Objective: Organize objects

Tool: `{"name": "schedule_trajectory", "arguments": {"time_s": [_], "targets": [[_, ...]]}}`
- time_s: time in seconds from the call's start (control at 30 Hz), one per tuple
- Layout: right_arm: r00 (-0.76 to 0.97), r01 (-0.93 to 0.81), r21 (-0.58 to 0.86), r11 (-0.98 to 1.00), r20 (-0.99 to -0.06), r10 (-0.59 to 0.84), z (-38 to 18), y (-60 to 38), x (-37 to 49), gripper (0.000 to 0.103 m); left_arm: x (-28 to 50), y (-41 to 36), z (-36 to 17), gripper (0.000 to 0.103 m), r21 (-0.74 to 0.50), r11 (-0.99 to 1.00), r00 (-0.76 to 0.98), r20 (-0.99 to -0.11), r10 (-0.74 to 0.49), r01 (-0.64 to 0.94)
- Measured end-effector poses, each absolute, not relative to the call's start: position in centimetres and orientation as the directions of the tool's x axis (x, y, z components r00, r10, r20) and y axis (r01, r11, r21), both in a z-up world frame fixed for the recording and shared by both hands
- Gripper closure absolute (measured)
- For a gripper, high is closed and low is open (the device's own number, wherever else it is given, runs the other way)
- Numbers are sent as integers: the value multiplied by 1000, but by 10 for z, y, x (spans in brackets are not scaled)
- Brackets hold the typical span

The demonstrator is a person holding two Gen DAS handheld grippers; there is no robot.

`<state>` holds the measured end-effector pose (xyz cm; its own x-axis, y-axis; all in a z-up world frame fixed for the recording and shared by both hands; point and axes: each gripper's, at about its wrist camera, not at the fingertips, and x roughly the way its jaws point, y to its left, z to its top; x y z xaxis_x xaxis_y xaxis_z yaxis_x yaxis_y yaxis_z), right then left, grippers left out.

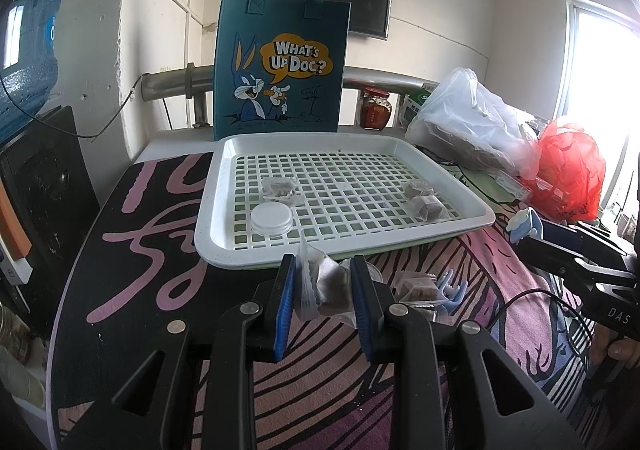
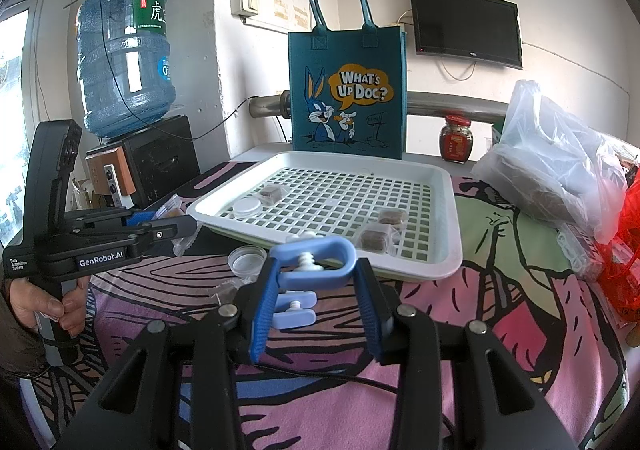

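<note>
Left gripper (image 1: 323, 282) clamps a clear snack packet (image 1: 326, 286) just short of the white tray (image 1: 224, 250). Tray holds lidded jar (image 1: 272, 220) and three packets. Right gripper (image 2: 316, 274) grips a blue clip (image 2: 316, 264); tote bag (image 2: 348, 90) stands behind.

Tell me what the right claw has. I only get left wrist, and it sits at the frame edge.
Observer: The right claw is shut on a blue clamp with a white screw.
Operator: Anything hidden behind my right finger?
Observer: An open jar, mouth up, on the cloth just short of the tray.
</note>
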<state>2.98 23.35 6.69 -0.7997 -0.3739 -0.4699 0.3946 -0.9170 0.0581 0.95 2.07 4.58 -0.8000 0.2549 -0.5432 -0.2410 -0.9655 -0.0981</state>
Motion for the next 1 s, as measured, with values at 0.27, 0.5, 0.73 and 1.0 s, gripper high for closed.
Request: {"name": "schedule_trajectory", "arguments": {"time_s": [0.27, 0.5, 0.73, 1.0], "targets": [[-799, 396, 59, -916, -471, -375, 67, 233, 30, 66, 10, 20, 44, 77, -99, -966, -800, -544, 253, -238], [-799, 395, 59, -917, -470, -375, 67, 233, 30, 66, 10, 20, 43, 77, -99, -966, -800, -545, 253, -238], [-799, 396, 59, -916, -470, -376, 67, 232, 31, 66, 10, 20, 44, 77, -99, -966, -799, -545, 253, -238], [-798, 397, 60, -916, -470, -377, 67, 233, 30, 66, 10, 19, 44, 77, -100, -966, -799, -546, 253, -238]]}}
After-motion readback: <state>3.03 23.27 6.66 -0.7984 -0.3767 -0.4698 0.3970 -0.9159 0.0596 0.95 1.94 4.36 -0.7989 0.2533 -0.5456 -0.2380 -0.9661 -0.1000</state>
